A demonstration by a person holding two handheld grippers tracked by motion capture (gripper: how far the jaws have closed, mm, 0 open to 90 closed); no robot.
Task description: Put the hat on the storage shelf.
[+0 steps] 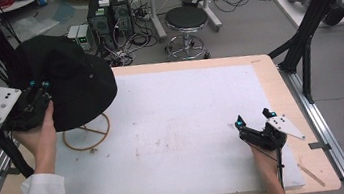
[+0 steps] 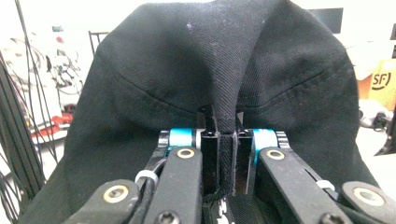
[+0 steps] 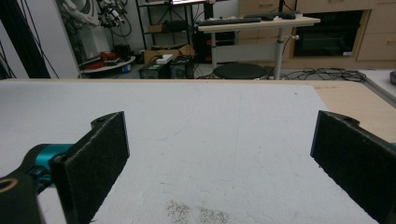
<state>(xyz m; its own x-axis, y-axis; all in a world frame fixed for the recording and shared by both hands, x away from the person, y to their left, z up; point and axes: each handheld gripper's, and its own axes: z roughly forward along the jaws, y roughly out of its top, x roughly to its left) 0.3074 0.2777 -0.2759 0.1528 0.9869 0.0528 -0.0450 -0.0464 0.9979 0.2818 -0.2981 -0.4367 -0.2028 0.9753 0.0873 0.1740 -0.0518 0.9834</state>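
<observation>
1. The left gripper (image 2: 219, 140) is clamped on a fold of the black hat (image 2: 210, 79). In the left gripper view, the 2 jaws stand close together with a ridge of the fabric pinched upright between them.
2. In the high view, the left gripper (image 1: 40, 86) is held above the table's left end by the person's left hand (image 1: 38, 132), and its grey plate faces up at the far left.
3. The black hat (image 1: 65, 86) hangs from that grip at the table's far-left corner. Its brim spreads out over the wooden ring base (image 1: 86, 133) of a stand on the white mat (image 1: 173, 122); the hat covers the upper part of the stand.
4. The right gripper (image 1: 255, 117) rests low over the mat near the table's right front, well apart from the hat. Its jaws are spread wide with nothing between them.
5. In the right gripper view, the right gripper (image 3: 219, 144) shows 2 black foam pads (image 3: 98, 158) far apart, with bare mat (image 3: 210, 121) between them and a small patch of dirt marks (image 3: 196, 212) just ahead.
6. The wooden table (image 1: 271, 84) edge frames the mat. Beyond it, on the floor, stand a round stool (image 1: 186, 22) and a cluster of electronic boxes with cables (image 1: 109, 19).
</observation>
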